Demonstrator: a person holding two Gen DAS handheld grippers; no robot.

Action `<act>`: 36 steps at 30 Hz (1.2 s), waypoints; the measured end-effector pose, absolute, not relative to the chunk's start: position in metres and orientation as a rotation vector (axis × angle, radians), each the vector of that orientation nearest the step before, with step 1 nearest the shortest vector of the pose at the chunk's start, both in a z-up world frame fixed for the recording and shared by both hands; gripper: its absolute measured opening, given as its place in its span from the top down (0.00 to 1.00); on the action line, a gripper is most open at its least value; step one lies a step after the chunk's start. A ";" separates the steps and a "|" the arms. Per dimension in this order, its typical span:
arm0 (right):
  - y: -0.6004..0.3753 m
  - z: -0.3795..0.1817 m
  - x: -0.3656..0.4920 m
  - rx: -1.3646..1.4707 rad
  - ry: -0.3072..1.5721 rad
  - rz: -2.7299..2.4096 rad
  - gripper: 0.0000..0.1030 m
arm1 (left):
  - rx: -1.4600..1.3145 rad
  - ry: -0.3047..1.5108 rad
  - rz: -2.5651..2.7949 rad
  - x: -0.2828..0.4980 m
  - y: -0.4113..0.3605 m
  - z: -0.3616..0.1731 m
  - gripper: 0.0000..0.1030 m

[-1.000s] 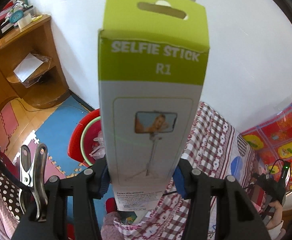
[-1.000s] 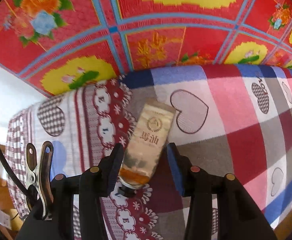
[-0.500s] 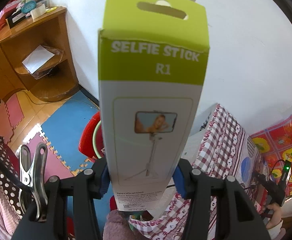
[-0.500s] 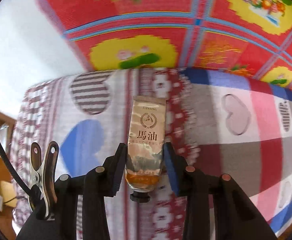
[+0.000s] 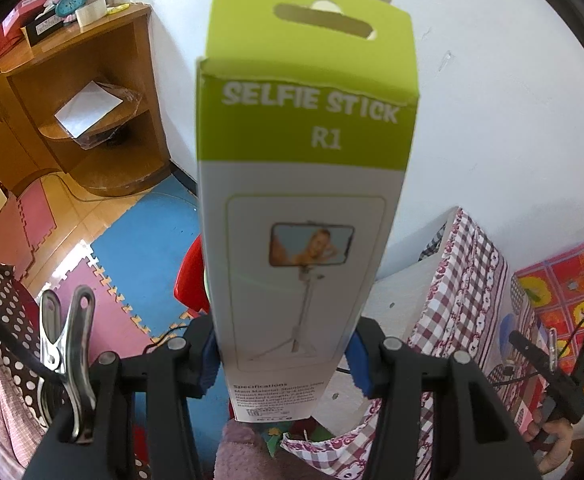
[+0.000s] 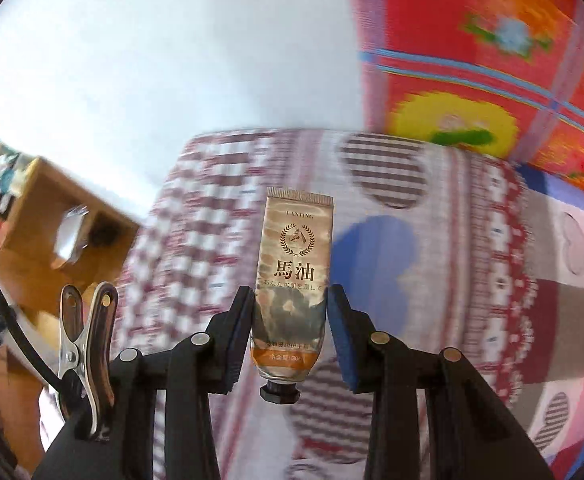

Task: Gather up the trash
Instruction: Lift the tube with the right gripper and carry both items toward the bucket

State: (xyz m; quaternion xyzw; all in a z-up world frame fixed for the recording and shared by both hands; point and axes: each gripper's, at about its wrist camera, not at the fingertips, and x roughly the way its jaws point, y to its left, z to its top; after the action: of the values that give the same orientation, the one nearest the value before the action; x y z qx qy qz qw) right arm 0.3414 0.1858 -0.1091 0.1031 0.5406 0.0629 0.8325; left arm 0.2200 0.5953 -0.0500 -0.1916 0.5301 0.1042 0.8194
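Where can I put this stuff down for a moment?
Free: foam floor mats between the wooden shelf unit and red basin; the patterned blanket beyond the tube. Crowded: the shelf unit's top.

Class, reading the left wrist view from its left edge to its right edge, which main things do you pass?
Wooden shelf unit → metal clip → selfie stick box held in the left gripper → checked cloth → right gripper.

Home bedroom: quilted bed (image 6: 471,208), wooden shelf (image 5: 88,92), foam floor mats (image 5: 104,240).
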 end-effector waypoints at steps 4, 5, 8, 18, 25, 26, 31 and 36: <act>0.241 -0.105 0.333 0.196 1.122 0.249 0.63 | -0.422 1.133 0.216 0.219 0.601 -0.055 0.47; 0.251 -0.103 0.334 0.188 1.118 0.271 0.63 | -0.422 1.135 0.215 0.220 0.601 -0.057 0.47; 0.288 -0.101 0.339 0.155 1.113 0.341 0.63 | -0.425 1.148 0.211 0.221 0.607 -0.063 0.47; 0.388 -0.126 0.351 0.033 1.161 0.469 0.63 | -0.451 1.199 0.214 0.222 0.627 -0.091 0.47; 0.438 -0.151 0.362 -0.056 1.207 0.508 0.63 | -0.471 1.230 0.206 0.227 0.639 -0.115 0.47; 0.443 -0.154 0.363 -0.066 1.211 0.509 0.63 | -0.471 1.233 0.205 0.228 0.641 -0.118 0.47; 0.469 -0.174 0.373 -0.104 1.247 0.513 0.62 | -0.467 1.248 0.195 0.238 0.646 -0.132 0.47; 0.485 -0.191 0.384 -0.139 1.285 0.513 0.65 | -0.470 1.265 0.184 0.248 0.649 -0.148 0.47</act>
State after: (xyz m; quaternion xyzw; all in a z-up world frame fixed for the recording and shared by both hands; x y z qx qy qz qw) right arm 0.3836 0.4846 -0.1907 -0.0640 0.5918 0.2364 0.7680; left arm 0.2482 0.6491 -0.1481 -0.2170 0.5848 0.0853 0.7769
